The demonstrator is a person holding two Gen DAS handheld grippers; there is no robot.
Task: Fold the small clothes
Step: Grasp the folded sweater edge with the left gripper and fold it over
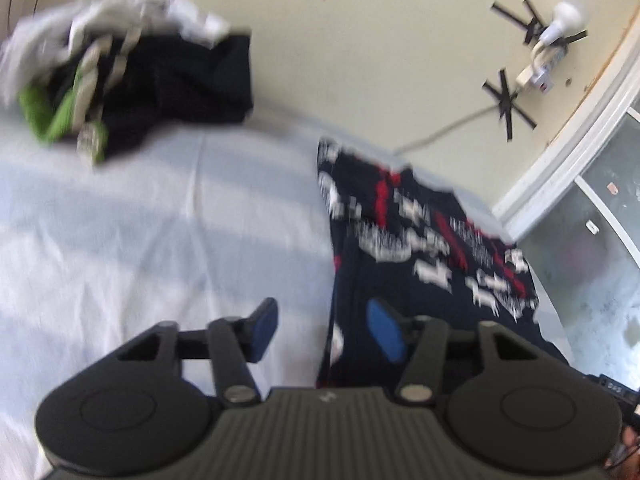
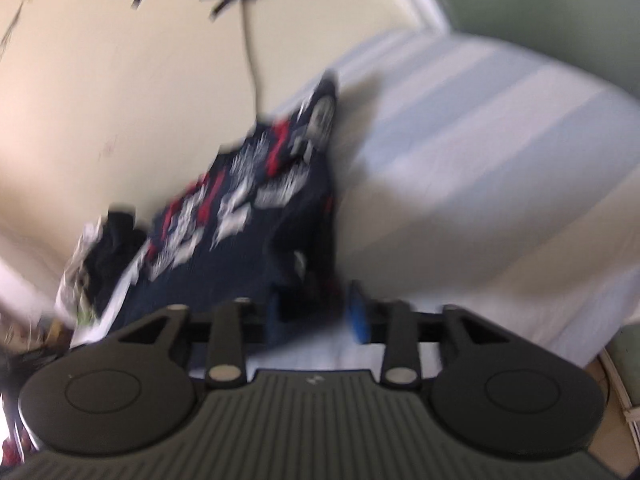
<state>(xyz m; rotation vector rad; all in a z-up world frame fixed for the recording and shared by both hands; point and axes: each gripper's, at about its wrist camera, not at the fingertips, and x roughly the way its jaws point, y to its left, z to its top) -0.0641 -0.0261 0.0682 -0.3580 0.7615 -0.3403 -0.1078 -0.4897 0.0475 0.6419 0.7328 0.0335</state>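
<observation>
A dark navy garment [image 1: 424, 248] with white and red print lies folded in a long strip on the pale striped sheet [image 1: 160, 220]. My left gripper [image 1: 324, 332] is open just above its near left edge, one blue pad [image 1: 264, 328] over the sheet, the other [image 1: 386, 334] over the cloth. In the right wrist view the same garment [image 2: 256, 216] lies along the wall side. My right gripper [image 2: 316, 320] is open at its near end, with dark cloth between the blue pads. Both views are blurred.
A pile of white, black and green clothes [image 1: 120, 80] sits at the far left of the bed against the cream wall [image 1: 360, 60]. It also shows in the right wrist view [image 2: 100, 264]. A taped-up cable and plug [image 1: 536, 68] hang on the wall. A window frame [image 1: 580, 132] is at right.
</observation>
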